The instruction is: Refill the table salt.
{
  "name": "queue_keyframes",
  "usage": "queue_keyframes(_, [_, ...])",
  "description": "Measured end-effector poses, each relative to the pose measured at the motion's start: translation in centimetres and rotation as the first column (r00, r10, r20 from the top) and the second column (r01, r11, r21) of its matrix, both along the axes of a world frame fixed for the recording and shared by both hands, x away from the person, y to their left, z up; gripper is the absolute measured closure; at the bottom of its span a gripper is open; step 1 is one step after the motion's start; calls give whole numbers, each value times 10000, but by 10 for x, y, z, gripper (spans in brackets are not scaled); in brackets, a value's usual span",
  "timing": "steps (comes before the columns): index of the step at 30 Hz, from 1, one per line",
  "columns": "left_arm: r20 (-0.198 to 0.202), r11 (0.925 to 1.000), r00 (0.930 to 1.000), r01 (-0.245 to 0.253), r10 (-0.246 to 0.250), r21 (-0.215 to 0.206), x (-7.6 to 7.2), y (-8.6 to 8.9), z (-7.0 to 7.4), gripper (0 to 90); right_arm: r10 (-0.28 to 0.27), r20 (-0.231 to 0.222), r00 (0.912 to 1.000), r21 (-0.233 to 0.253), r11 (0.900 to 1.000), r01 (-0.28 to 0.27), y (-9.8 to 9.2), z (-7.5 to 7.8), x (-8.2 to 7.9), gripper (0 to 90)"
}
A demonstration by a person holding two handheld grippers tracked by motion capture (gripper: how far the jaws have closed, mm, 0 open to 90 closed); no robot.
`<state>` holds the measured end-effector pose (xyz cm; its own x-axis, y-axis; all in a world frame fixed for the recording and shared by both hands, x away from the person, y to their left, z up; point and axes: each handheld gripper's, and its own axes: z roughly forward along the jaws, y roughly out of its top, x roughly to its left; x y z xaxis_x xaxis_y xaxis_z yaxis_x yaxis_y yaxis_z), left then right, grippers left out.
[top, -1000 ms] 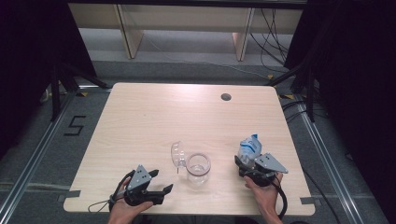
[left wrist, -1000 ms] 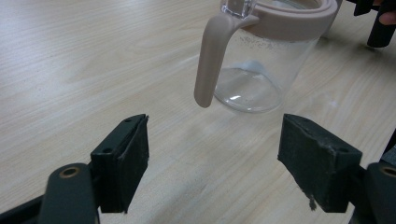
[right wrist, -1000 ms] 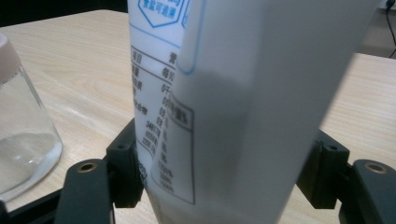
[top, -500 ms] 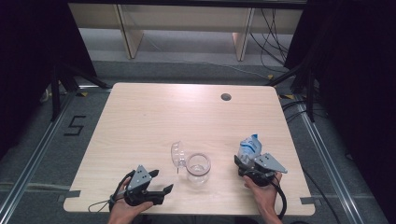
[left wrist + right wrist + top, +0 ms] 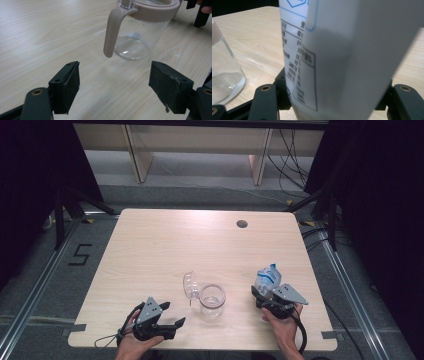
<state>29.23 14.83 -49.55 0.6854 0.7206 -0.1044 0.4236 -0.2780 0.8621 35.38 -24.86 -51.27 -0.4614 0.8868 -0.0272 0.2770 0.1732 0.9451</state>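
One clear jar (image 5: 212, 300) stands near the front middle of the table (image 5: 165, 245), its hinged lid (image 5: 190, 286) flipped open. The left gripper (image 5: 172, 325) rests just left of it, jaws spread wide and empty. The right gripper (image 5: 258, 296) clamps one white-and-blue pouch (image 5: 266, 277), upright to the jar's right.

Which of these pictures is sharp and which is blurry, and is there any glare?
High view: even light, a pale sheen on the table at its far edge. Left gripper view: the jar and its handle are sharp, with small glints on the glass. Right gripper view: the white pouch is too close, its print soft.
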Motion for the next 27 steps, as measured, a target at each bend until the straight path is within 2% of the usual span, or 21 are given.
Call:
queue_keyframes(4, [-19,10000,10000,17,-17,20,0,0,0,243,43,23,10000,10,10000,-43,0,0,0,386])
queue_keyframes(6, [-73,9999,10000,-53,51,-156,-1,-1,-1,244,30,-4,10000,-41,10000,-30,0,0,0,390])
queue_keyframes(11, [-100,9999,9999,-7,5,-171,0,-1,-1,245,89,-179,9998,-94,9999,-91,0,2,0,399])
queue_keyframes(14, [10,9998,9999,130,-130,139,0,0,0,246,177,-223,9996,-181,9997,-181,-1,3,1,403])
queue_keyframes(15, [-6,10000,10000,77,-77,-19,-1,-2,-1,246,150,-161,9998,-132,9998,-152,-1,3,1,404])
queue_keyframes(22, [1,9999,9999,110,-110,104,-1,-1,0,247,424,-322,9986,-132,9990,-429,-4,4,4,412])
queue_keyframes(24, [-81,9999,10000,12,-13,-103,-1,-1,0,246,452,-246,9987,-101,9989,-455,-5,4,5,412])
queue_keyframes(27, [-84,9999,9999,58,-59,-119,-1,-1,0,247,588,-300,9978,20,9983,-588,-4,5,4,415])
